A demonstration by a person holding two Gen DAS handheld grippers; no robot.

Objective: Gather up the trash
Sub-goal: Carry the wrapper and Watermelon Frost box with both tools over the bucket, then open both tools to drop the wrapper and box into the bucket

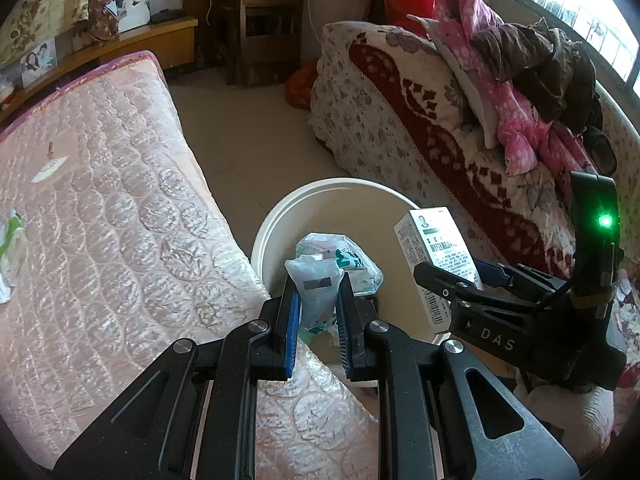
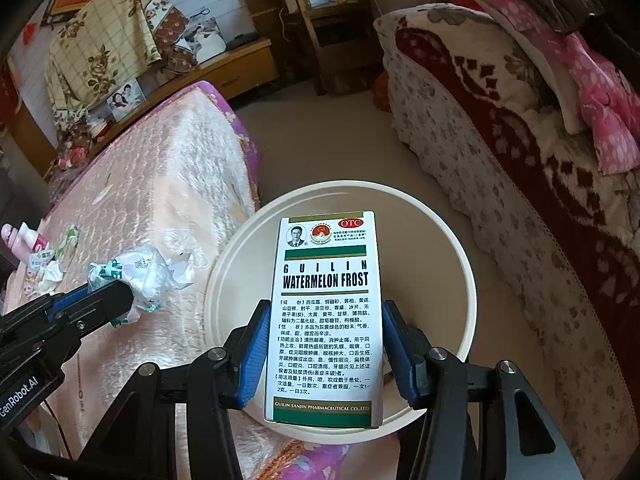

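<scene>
My left gripper is shut on a crumpled white and green plastic wrapper, held at the near left rim of a round white bin on the floor; it also shows in the right wrist view. My right gripper is shut on a white and green medicine box reading "Watermelon Frost", held over the bin. The box also shows in the left wrist view, above the bin's right side.
A pink quilted mattress lies left of the bin, with more wrappers and small bottles at its near end. A floral-covered sofa with piled clothes stands right. Tan floor runs between them toward a wooden chair.
</scene>
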